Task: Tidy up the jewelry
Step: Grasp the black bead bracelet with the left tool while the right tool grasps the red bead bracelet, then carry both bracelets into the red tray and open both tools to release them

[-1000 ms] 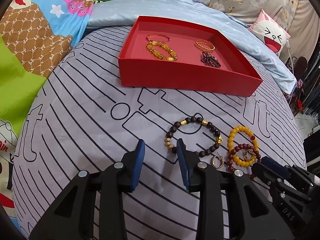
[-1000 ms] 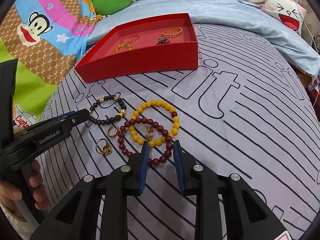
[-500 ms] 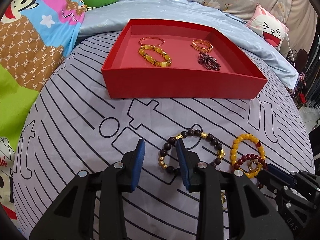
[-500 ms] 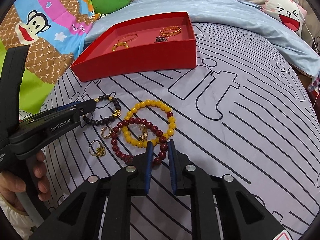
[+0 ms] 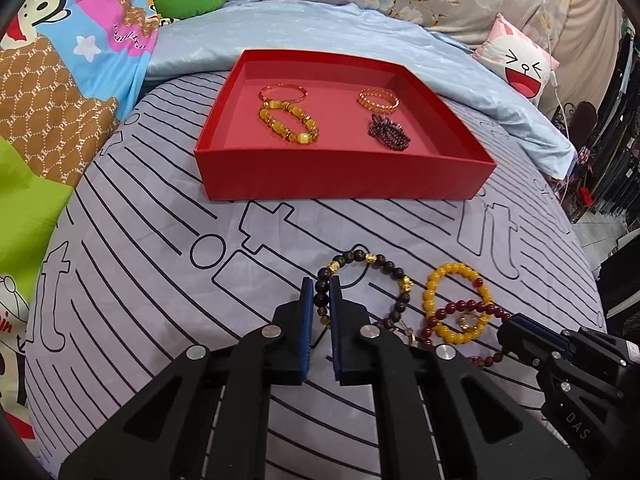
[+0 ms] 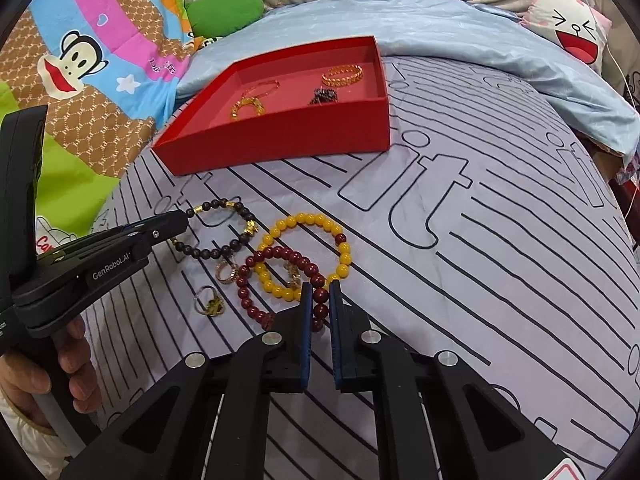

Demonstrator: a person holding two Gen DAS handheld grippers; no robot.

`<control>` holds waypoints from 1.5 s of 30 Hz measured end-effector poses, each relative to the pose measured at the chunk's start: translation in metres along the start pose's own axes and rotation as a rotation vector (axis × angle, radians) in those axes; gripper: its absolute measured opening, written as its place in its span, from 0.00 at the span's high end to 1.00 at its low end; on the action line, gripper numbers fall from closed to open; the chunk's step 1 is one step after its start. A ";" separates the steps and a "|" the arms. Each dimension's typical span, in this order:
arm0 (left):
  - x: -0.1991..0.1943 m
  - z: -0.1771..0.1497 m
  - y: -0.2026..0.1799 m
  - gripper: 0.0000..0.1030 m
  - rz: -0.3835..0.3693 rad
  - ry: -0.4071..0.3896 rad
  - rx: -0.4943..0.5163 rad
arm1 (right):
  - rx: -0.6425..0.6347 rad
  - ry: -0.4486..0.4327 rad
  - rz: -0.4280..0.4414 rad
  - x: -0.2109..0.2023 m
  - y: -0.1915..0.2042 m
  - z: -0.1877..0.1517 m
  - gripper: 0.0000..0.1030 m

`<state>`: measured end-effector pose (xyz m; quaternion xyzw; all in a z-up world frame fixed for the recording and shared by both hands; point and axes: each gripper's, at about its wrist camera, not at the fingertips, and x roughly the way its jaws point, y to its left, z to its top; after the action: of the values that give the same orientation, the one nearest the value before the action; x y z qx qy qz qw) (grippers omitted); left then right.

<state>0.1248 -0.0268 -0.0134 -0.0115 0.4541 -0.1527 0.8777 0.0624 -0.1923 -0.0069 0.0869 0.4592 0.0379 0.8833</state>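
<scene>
On the striped grey bedsheet lie a dark bead bracelet (image 5: 386, 266) with gold charms, a yellow bead bracelet (image 6: 308, 218) and a dark red bead bracelet (image 6: 276, 252) that overlaps the yellow one. My left gripper (image 5: 320, 284) has its jaws closing, and its blue pads press on the near-left beads of the dark bracelet. My right gripper (image 6: 320, 286) is closing too, with a dark red bead pinched between its pads. The red tray (image 5: 344, 176) stands further back and holds several bracelets. In the right wrist view the left gripper (image 6: 182, 222) reaches in from the left.
Two gold rings (image 6: 210, 304) (image 6: 228, 272) lie on the sheet left of the red bracelet. A light blue blanket (image 5: 320, 28) and cartoon pillows (image 5: 520, 64) sit behind the tray. A hand (image 6: 76, 364) holds the left gripper's handle. The bed's edge drops off at the right.
The left gripper shifted right over the dark bracelet and its jaws narrowed onto the beads. The right gripper's jaws narrowed onto the dark red bracelet's near beads.
</scene>
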 end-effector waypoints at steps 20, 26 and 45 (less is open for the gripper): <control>-0.062 0.029 -0.012 0.93 -0.085 -0.092 0.023 | -0.052 -0.165 0.084 -0.063 0.025 0.041 0.93; -0.073 0.059 -0.018 0.93 -0.107 -0.143 0.055 | -0.066 -0.227 0.064 -0.068 0.020 0.079 0.93; 0.030 0.123 0.002 0.93 -0.154 -0.054 -0.024 | 0.046 -0.097 0.123 0.043 0.007 0.154 0.93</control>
<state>0.2400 -0.0478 0.0352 -0.0611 0.4296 -0.2139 0.8752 0.2132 -0.1977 0.0463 0.1368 0.4105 0.0774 0.8982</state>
